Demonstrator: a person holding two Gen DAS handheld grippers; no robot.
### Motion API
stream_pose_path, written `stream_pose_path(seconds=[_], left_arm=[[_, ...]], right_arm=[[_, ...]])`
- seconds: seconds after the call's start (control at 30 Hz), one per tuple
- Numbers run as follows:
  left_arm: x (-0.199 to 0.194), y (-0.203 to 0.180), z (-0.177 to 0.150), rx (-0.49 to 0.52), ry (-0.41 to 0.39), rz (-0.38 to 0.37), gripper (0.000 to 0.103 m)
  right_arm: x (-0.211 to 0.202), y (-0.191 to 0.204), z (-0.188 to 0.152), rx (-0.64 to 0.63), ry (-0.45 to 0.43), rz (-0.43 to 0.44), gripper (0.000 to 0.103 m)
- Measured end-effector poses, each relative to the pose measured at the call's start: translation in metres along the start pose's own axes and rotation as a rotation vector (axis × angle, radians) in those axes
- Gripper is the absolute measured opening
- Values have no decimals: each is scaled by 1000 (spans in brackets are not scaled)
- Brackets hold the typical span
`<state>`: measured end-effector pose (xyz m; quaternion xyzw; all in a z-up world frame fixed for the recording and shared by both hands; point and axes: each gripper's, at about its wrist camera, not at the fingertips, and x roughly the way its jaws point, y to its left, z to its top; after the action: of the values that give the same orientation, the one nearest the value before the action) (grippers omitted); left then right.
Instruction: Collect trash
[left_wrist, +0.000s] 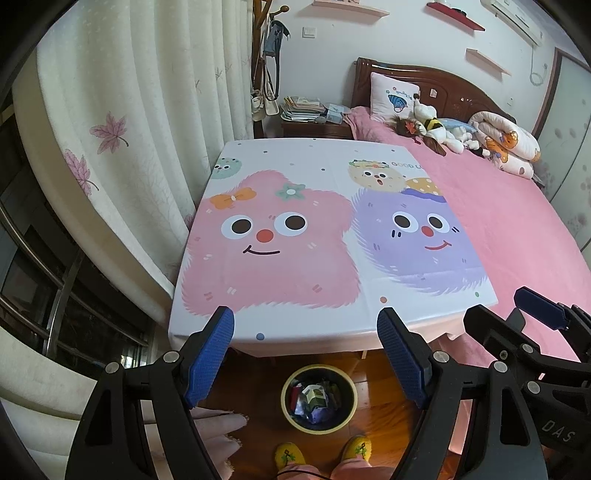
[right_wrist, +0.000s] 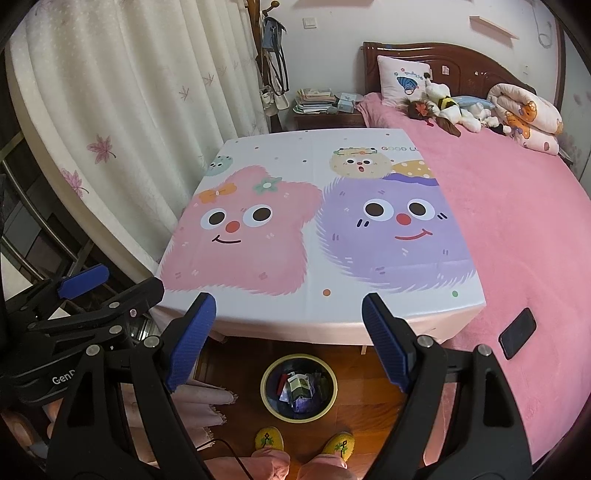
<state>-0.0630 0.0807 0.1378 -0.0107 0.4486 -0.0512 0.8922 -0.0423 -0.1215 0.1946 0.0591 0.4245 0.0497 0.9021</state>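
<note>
The left gripper (left_wrist: 306, 325) has its blue pads wide apart w/ nothing between them. The right gripper (right_wrist: 289, 314) is the same: wide apart, nothing held. Both hang side by side, tipped down over the near edge of the table (left_wrist: 280, 334), which has a cartoon cloth w/ a pink fuzzy face and a purple one.

Just past the pads, down on the wood floor (right_wrist: 369, 373), sits the trash bin (right_wrist: 266, 402), round w/ a yellow rim. It has wrappers & bits (right_wrist: 301, 387) in it already. The person's yellow slippers (right_wrist: 269, 439) stand right next to it.

No loose trash shows on the cloth top, so the picking up looks done, or nearly. To do this bit well: look over the table edges & the floor by the bin for any bit left, keep the pads wide till one is right between them, then close softly.

A black phone (right_wrist: 517, 332) lies on the pink bed (right_wrist: 517, 229) beside the table. That's not trash, so leave it.
</note>
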Motion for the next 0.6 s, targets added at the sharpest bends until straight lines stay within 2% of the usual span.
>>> stream_pose_path(seconds=[0.6], left_arm=[[0,-4,-1,-1,6,3,81]], right_arm=[[0,-1,-4,9,8,4,80]])
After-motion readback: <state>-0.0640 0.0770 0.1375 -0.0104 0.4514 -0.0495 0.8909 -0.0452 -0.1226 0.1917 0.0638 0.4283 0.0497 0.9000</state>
